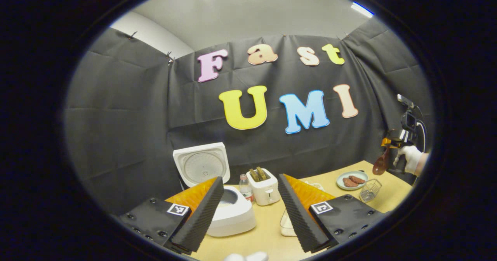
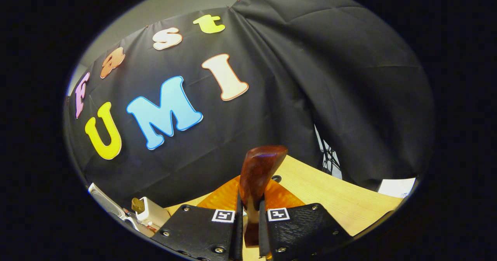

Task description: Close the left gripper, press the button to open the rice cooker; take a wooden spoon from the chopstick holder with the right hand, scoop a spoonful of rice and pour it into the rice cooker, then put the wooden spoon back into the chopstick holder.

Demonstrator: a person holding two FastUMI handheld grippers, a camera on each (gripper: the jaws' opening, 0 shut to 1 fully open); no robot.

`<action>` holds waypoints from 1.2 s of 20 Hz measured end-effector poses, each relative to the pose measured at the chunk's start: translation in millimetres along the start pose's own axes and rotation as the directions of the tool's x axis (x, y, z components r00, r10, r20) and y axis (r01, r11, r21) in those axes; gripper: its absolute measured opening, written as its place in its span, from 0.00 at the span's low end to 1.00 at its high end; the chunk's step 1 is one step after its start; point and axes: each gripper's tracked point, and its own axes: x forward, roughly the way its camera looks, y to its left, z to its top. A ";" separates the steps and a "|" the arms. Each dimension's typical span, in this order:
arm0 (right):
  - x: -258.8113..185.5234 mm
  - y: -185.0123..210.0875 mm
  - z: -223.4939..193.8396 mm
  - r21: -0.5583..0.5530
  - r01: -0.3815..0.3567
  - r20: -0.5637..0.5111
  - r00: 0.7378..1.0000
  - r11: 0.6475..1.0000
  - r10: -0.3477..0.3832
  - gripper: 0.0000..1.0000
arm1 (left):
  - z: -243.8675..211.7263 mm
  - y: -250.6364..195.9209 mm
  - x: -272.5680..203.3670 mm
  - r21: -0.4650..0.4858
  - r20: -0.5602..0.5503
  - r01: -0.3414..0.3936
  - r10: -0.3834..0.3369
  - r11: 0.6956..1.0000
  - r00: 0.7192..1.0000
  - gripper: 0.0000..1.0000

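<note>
Right gripper (image 2: 248, 218): pressed together on the neck of the reddish-brown wooden spoon (image 2: 258, 175); both fingers bear on it, and the bowl rises out ahead of the fingertips.
Same pair from the left gripper view: right gripper (image 1: 388, 146) held up by a white-gloved hand (image 1: 409, 158) at the table's far right, the spoon (image 1: 380, 164) hanging bowl-down from it.
Left gripper (image 1: 250, 210): spread wide, holding nothing, low over the pale wooden table (image 1: 268, 230).
Rice cooker: white rice cooker (image 1: 233, 210) with its round-lined lid (image 1: 202, 164) standing open, just past the left finger, well apart from the spoon.
Chopstick holder: small wire-mesh basket (image 1: 369, 190), likely the holder, below the spoon and beside a pale green plate (image 1: 351, 180) with two brown patties.
Rice supply: a clear shallow container (image 1: 286, 224) shows beside the left gripper's right finger; whether it holds rice I cannot tell.
Other items: white toaster (image 1: 264, 189) and a small clear bottle (image 1: 244, 189) next to the cooker.
Risk, grip: the hold is narrow and low on the spoon, so it may swivel once loaded.
Risk, spill: a long carry across the table would likely shed grains if the bowl tilts.
Risk, collision: the open lid and spread left fingers crowd the cooker mouth.
</note>
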 end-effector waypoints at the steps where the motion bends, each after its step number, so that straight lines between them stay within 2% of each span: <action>1: 3.2 -6.9 -8.6 -0.002 0.008 -0.013 1.000 1.000 -0.008 0.16 | 0.0 -2.6 2.6 0.006 -0.002 0.003 -0.003 1.000 1.000 1.00; 7: 25.0 -30.6 -56.3 -0.003 0.035 -0.091 0.995 0.999 -0.035 0.16 | 2.2 -14.1 4.7 0.050 -0.014 -0.006 0.007 0.999 1.000 0.97; 9: 29.3 -41.4 -66.8 -0.035 0.050 -0.100 0.994 0.998 -0.053 0.16 | 1.0 -17.1 4.7 0.053 -0.023 -0.004 0.006 0.999 1.000 0.96; 15: 33.3 -55.4 -103.5 -0.037 0.058 -0.182 0.981 0.998 -0.064 0.17 | -1.0 -21.6 5.0 0.054 -0.042 -0.010 0.012 0.998 0.999 0.96; 16: 32.0 -58.5 -107.2 -0.042 0.059 -0.192 0.979 0.997 -0.066 0.17 | -0.5 -21.1 3.6 0.057 -0.042 -0.011 0.013 0.998 0.999 0.96; 17: 31.4 -62.4 -109.9 -0.042 0.065 -0.203 0.977 0.997 -0.072 0.17 | -1.1 -22.2 2.4 0.060 -0.042 -0.012 0.015 0.998 0.999 1.00; 19: 29.9 -69.3 -102.7 -0.026 0.069 -0.204 0.976 0.997 -0.073 0.17 | -0.2 -22.4 2.2 0.063 -0.039 -0.015 0.018 0.998 0.999 1.00; 20: 30.8 -70.9 -104.2 -0.021 0.074 -0.203 0.976 0.997 -0.077 0.17 | 0.2 -21.8 1.3 0.070 -0.039 -0.019 0.022 0.997 0.999 0.96; 22: 31.2 -73.2 -106.1 -0.013 0.087 -0.216 0.972 0.996 -0.088 0.16 | 2.1 -19.5 1.5 0.078 -0.036 -0.023 0.026 0.997 0.999 1.00; 24: 29.7 -76.3 -105.6 -0.027 0.090 -0.217 0.972 0.996 -0.094 0.16 | 3.8 -20.7 -0.2 0.077 -0.034 -0.026 0.029 0.997 0.999 0.98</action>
